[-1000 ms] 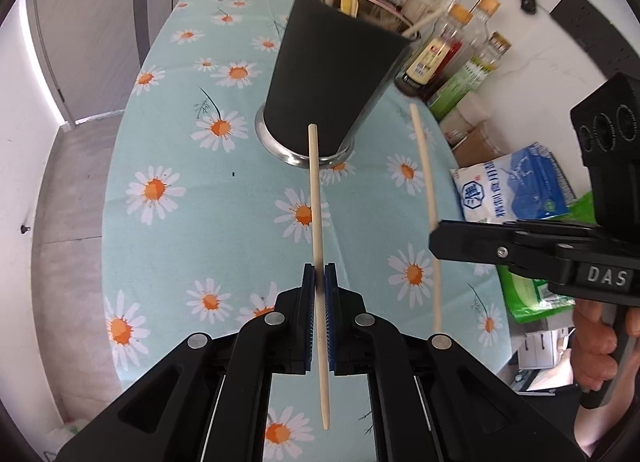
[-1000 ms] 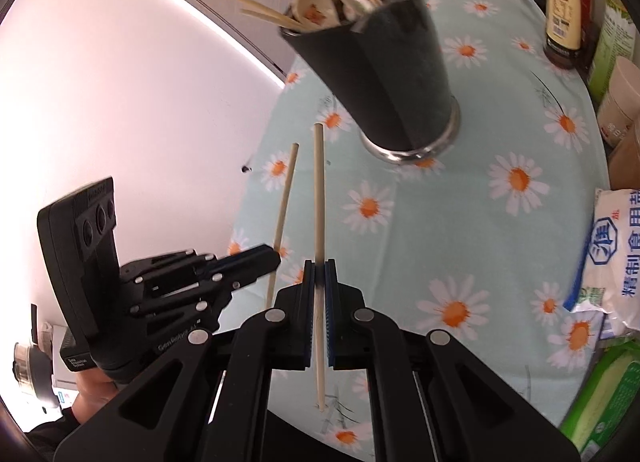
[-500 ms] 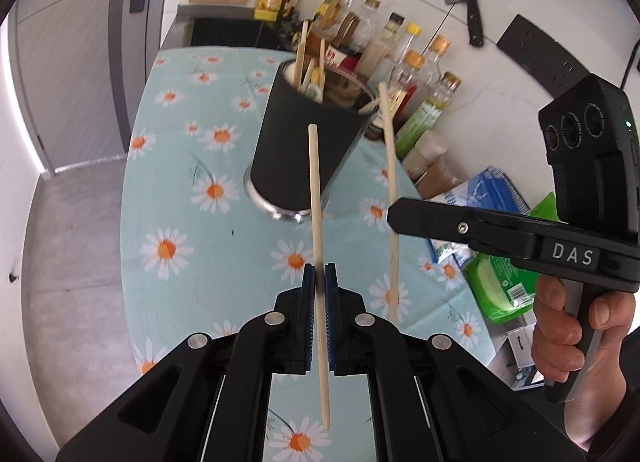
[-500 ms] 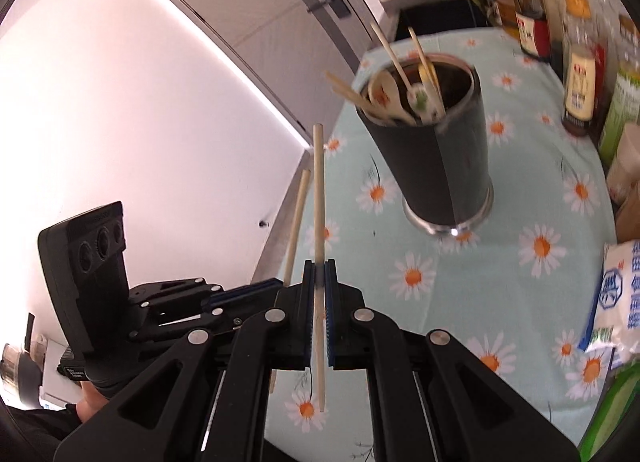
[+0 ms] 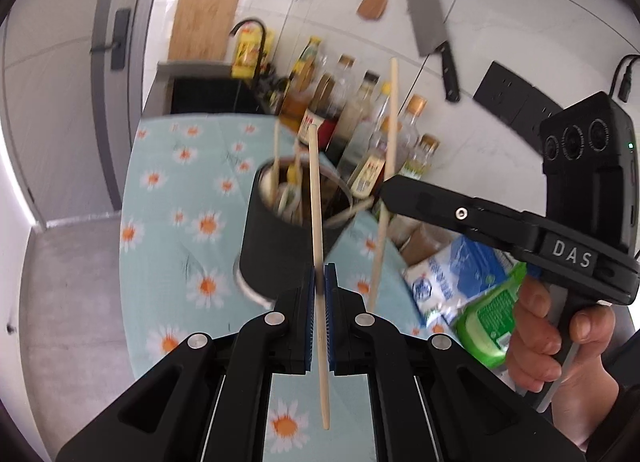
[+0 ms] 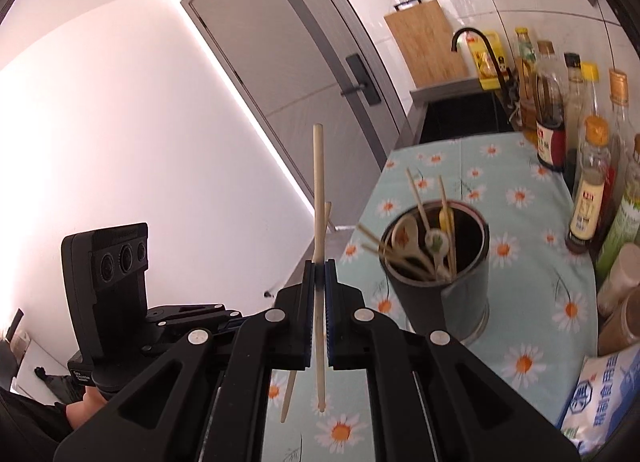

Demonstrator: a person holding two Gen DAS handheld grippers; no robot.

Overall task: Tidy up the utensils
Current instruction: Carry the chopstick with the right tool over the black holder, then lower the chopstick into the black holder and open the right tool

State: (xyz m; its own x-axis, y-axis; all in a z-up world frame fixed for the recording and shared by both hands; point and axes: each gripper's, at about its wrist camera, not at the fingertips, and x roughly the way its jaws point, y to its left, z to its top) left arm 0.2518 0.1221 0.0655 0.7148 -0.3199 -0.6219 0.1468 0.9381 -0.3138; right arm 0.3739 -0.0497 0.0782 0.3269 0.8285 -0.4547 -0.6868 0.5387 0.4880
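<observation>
With the left gripper (image 5: 319, 286) clamped on one chopstick (image 5: 316, 198) and the right gripper (image 6: 319, 282) on another chopstick (image 6: 318, 190), both above the daisy tablecloth (image 5: 168, 182), the carrying step looks underway; next, each stick must tip into the black utensil holder (image 6: 444, 286), at two o'clock in the right wrist view.

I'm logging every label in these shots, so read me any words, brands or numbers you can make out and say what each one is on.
"DAS": raised letters on the right gripper, seen from the left wrist.
Large Chinese characters on the blue and white bag: blurred and cut off, not read reliably.
Labels on the sauce bottles: too small and blurred.
Green packet: print unreadable.
Small print on the left gripper body: unreadable.
</observation>
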